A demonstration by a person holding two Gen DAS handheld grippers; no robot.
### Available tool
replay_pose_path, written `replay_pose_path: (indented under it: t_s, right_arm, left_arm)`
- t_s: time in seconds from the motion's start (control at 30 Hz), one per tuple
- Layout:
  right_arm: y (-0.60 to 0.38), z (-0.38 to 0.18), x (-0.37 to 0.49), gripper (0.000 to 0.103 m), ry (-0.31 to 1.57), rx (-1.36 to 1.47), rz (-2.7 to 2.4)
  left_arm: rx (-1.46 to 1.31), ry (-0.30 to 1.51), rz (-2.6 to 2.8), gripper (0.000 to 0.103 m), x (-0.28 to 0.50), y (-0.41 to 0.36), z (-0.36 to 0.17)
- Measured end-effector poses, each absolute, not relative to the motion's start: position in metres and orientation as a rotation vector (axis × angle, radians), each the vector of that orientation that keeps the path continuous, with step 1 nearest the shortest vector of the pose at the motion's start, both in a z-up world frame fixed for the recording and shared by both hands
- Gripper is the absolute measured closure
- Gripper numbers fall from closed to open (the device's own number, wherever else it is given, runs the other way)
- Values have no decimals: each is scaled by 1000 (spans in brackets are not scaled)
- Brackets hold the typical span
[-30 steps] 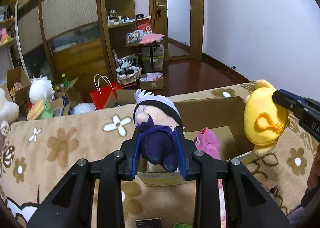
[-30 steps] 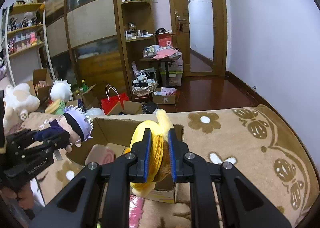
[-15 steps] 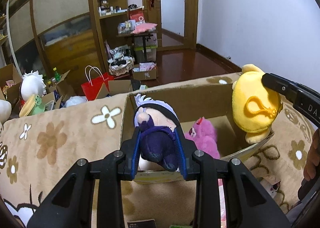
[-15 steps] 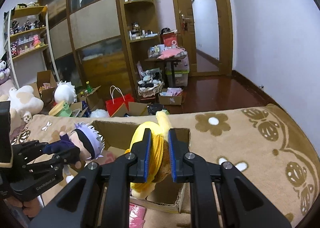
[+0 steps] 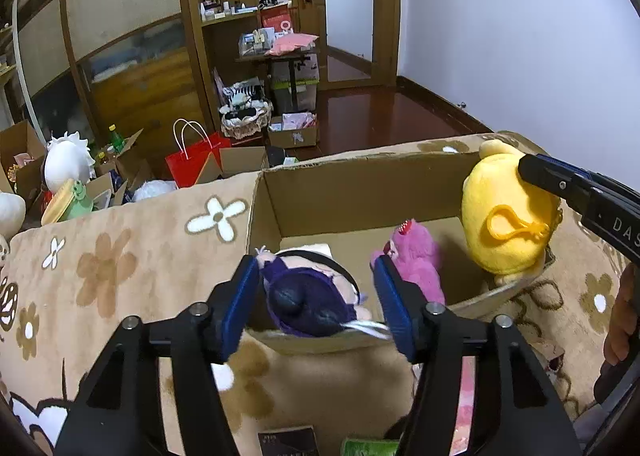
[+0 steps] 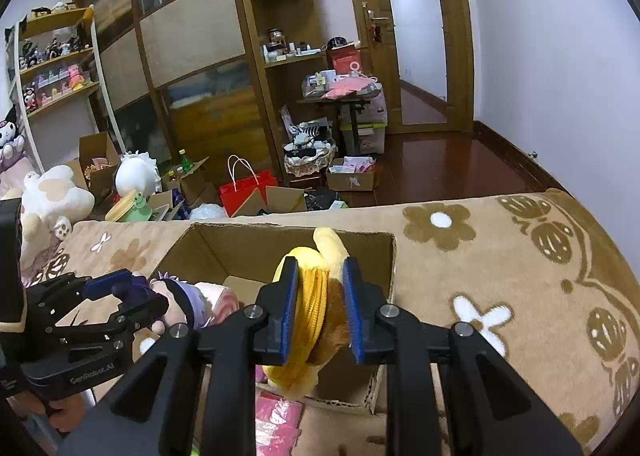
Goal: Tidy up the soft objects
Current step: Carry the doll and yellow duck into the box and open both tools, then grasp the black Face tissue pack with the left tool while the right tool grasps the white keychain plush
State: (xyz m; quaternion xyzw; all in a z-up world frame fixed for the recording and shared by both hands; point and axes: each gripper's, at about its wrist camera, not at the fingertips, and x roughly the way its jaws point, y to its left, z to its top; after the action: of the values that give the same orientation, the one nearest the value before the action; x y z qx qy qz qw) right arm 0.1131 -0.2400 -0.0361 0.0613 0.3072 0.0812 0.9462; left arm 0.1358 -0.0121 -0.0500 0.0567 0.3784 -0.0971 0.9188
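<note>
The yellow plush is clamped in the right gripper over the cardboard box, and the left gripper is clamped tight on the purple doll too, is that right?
Not quite. The left wrist view shows the left gripper open, its pads standing apart from the purple doll, which is dropping into the cardboard box. The yellow plush is indeed clamped in the right gripper over the box.

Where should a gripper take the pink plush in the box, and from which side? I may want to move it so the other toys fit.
Grip the pink plush across its soft torso, coming from above through the cardboard box's open top. It stands roughly upright between the purple-clad doll and the yellow plush, and the box walls block any sideways approach.
</note>
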Motion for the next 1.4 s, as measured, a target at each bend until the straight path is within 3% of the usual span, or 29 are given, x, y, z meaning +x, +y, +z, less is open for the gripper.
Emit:
replay_pose_path:
  t_s: [0.13,0.2,0.3,0.4,0.5,0.57,0.8,1.4]
  right_arm:
    - [-243,-35,108,70,634,156,176]
    - [-242,-33,104,67,634,150,174]
    - [-239,-28,95,48,629,144,166]
    - [-236,-22,84,37,623,151,168]
    - [-234,-16,73,19,628,133,154]
    - [-234,-13,65,10,627,137,151]
    - [-239,-16,34,1,678,154,116]
    - [-258,-48,3,1,841,227,28]
  left_arm:
    - [137,764,-190,24,126,-12,-44]
    - [137,760,-189,21,123,-10,-41]
    - [126,764,-178,17,117,-6,-37]
    - [112,774,-168,17,110,0,-32]
    - [104,787,-170,15,103,3,-27]
    - [109,799,-159,9,96,5,-24]
    - [144,830,-120,8,76,8,-14]
    - [132,1107,-106,8,76,18,-53]
